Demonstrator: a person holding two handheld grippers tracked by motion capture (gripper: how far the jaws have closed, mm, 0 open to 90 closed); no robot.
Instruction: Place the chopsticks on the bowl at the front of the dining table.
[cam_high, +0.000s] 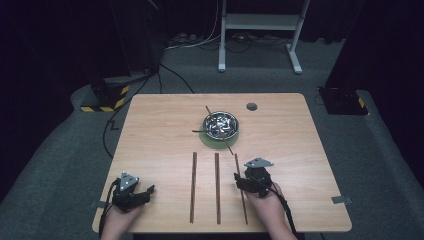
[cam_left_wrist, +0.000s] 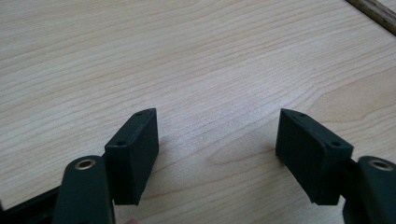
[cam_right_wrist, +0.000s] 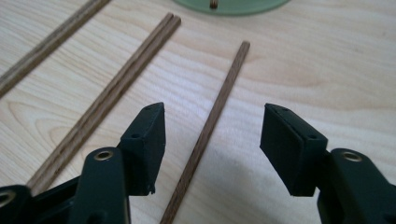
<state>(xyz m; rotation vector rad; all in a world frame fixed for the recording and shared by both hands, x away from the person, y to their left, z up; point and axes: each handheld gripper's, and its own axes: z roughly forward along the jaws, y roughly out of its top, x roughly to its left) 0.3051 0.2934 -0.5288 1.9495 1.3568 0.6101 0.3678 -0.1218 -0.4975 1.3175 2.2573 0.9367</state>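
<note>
A light wooden table (cam_high: 165, 125) with rounded corners carries three dark brown wooden sticks laid roughly parallel, running from near the person's edge toward the middle. In the high view they read as a left stick (cam_high: 193, 187), a middle stick (cam_high: 217, 187) and a right stick (cam_high: 241, 190). In the right gripper view the middle one proves to be two thin sticks lying side by side and touching (cam_right_wrist: 116, 88).

Beyond the sticks, near the table's centre, a shiny metal bowl (cam_high: 221, 124) sits on a round green mat (cam_high: 210, 141). Further thin sticks rest across the bowl, their ends projecting past its rim. A small grey round disc (cam_high: 251, 106) lies on the table beyond the bowl, to its right.

The left tongs (cam_high: 145, 194) are held low at the near left corner of the table, well apart from the left stick. In the left gripper view (cam_left_wrist: 217, 140) the jaws stand wide apart with bare table between them; nothing is held.

The right tongs (cam_high: 243, 183) are at the near portion of the right stick. In the right gripper view (cam_right_wrist: 212, 140) the jaws are wide apart and straddle that single stick (cam_right_wrist: 210, 121), which runs between them, nearer the jaw on the left of that view. The stick lies flat on the table; neither pad touches it. The green mat's edge (cam_right_wrist: 233, 7) shows ahead.
</note>
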